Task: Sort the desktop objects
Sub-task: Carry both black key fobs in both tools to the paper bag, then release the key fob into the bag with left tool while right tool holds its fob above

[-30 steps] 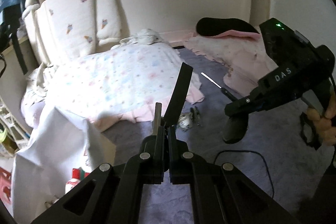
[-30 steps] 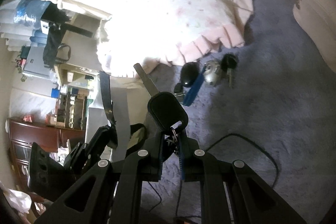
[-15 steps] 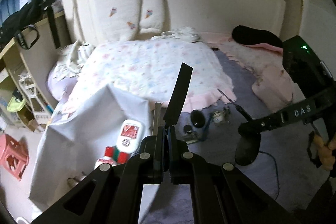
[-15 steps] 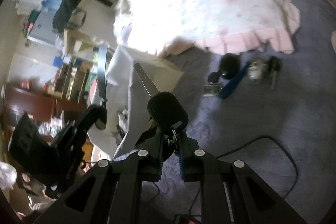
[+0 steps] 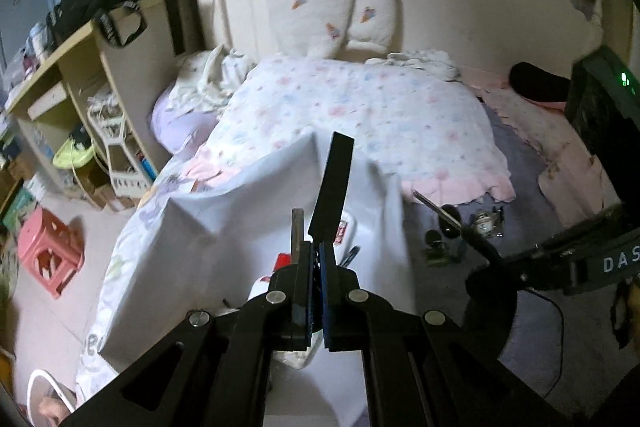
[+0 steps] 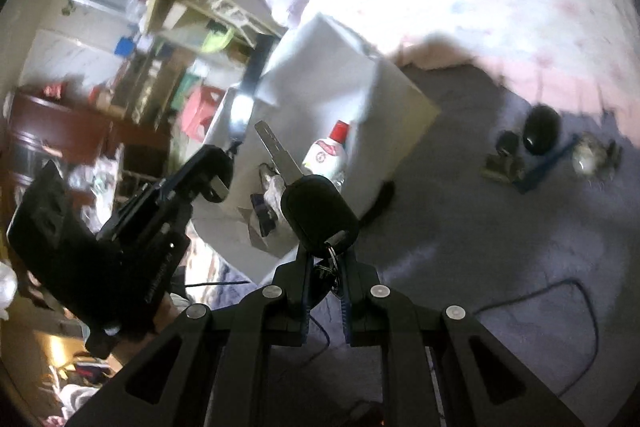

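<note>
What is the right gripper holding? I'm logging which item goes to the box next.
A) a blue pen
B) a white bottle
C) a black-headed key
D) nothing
C: in the right wrist view the right gripper is shut on the key, whose black head and metal blade stick out over the white box.

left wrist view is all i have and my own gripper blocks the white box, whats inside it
Observer: The right wrist view shows a white bottle with a red cap lying in the white box.
Operator: anything else in there
Observer: Next to the bottle lies what looks like a crumpled wrapper, whitish and purple.
Operator: how is the right gripper holding that key
Observer: The right gripper is shut on the ring end of the key. The black head and the blade stick out ahead of the jaws.
</note>
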`<state>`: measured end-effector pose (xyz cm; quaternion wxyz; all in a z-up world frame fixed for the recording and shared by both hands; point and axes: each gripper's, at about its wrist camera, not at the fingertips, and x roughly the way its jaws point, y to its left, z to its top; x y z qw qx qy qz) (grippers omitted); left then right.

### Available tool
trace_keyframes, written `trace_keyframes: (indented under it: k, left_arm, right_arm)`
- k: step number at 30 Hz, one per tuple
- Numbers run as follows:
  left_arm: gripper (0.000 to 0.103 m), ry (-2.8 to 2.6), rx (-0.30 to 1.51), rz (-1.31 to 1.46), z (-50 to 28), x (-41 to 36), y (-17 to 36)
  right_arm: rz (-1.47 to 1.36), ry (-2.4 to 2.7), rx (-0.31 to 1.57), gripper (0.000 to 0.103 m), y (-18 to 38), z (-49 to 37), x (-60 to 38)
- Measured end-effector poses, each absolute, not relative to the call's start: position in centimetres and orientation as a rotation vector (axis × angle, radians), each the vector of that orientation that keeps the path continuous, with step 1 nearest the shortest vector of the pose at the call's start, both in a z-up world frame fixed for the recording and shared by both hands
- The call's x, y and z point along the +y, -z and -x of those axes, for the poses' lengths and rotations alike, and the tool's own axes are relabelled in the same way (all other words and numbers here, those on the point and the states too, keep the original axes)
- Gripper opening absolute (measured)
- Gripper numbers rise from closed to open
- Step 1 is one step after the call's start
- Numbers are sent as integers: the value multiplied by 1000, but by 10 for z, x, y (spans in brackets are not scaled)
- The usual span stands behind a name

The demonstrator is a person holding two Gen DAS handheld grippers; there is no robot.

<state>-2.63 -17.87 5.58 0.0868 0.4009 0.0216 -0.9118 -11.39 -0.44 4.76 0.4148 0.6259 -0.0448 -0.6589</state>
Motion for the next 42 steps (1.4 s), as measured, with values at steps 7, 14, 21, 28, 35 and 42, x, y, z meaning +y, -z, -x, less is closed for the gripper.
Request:
trace_keyframes:
  k: [7,14,21,28,35,42]
  left_arm:
    - [2,2627,160,-1233,22,-216,-38]
    - [2,2602,228,-1291,26,-232,-19]
    - [2,2577,289,-1279,24,-243,-15]
    - [2,2504,326,-1335,26,-256,2]
    - [60,2424,329,-1342,27,-264,5]
    - [61,2418,374,-1302,18,-271,-10]
  right_arm:
    - [-1546,1693,-20,13,-55,116,-53]
    - [-1552,1641,-2,13,-52,117,-91]
    - [-1548,1652,40,13,-49,117,-111]
    - [-1564,1670,104,13,-43,116,-126]
    - [-1548,1669,131,13,-49,111,-139]
    - [-1561,1729,151,14,-52,121,-132]
